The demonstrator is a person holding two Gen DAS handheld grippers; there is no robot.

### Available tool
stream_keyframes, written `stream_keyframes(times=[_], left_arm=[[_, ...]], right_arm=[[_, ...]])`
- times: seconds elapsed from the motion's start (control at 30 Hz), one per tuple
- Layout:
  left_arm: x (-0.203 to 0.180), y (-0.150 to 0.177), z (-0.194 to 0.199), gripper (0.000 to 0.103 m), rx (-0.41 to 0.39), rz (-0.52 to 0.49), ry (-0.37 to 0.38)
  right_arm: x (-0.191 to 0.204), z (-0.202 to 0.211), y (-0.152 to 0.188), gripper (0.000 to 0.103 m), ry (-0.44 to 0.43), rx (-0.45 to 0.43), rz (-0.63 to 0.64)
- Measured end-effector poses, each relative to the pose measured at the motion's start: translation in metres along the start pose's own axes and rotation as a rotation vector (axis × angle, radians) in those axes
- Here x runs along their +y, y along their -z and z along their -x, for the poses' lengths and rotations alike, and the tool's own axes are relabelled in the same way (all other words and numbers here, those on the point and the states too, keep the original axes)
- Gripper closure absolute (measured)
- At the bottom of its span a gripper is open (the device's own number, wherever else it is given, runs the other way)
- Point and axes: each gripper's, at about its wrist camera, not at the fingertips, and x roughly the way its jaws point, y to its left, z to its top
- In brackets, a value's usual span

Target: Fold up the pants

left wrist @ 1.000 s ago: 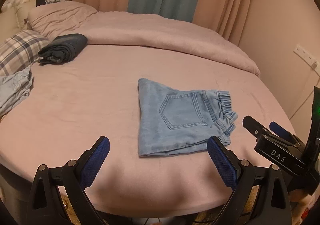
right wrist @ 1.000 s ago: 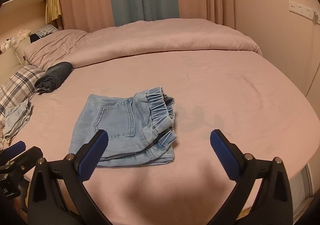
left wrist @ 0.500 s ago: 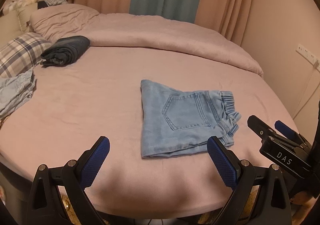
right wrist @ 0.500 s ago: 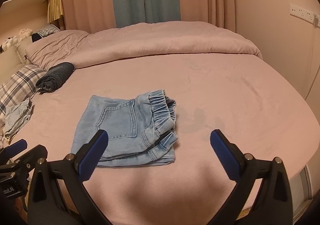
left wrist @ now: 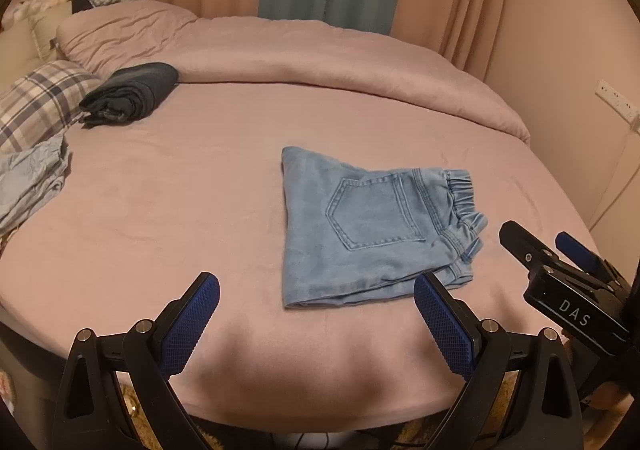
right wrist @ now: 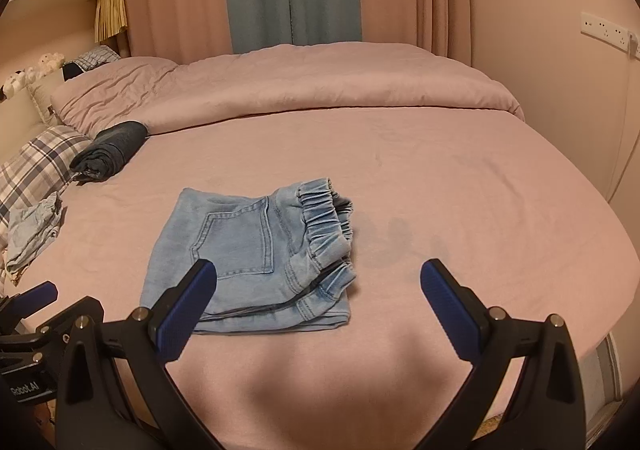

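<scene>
Light blue denim pants point(left wrist: 372, 226) lie folded into a compact rectangle on the pink bed point(left wrist: 180, 217), back pocket up and elastic waistband to the right. The right wrist view shows the same pants point(right wrist: 256, 254) just beyond my fingers. My left gripper point(left wrist: 316, 310) hovers open near the bed's front edge, short of the pants, nothing between its blue pads. My right gripper point(right wrist: 318, 290) is open too, also empty, its left pad overlapping the pants' near corner in view. The right gripper point(left wrist: 560, 270) shows at the right of the left wrist view.
A rolled dark garment point(left wrist: 130, 95) lies at the back left. A crumpled light blue garment point(left wrist: 32, 181) and a plaid pillow point(left wrist: 36, 101) sit at the left edge. A pink duvet point(left wrist: 320, 57) is bunched along the back, with curtains behind and a wall on the right.
Both grippers have drawn back and risen slightly from the pants, so the bed looks farther away. The pants have not moved. Both grippers stay open.
</scene>
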Motion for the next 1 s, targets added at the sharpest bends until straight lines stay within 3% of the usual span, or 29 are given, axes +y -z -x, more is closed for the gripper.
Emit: stream_keyframes(times=[1.0], left_arm=[[-0.0040, 0.0048, -0.0040, 0.006, 0.037, -0.006, -0.001]], right_arm=[[0.0054, 0.0007, 0.0023, 0.000, 0.011, 0.002, 0.009]])
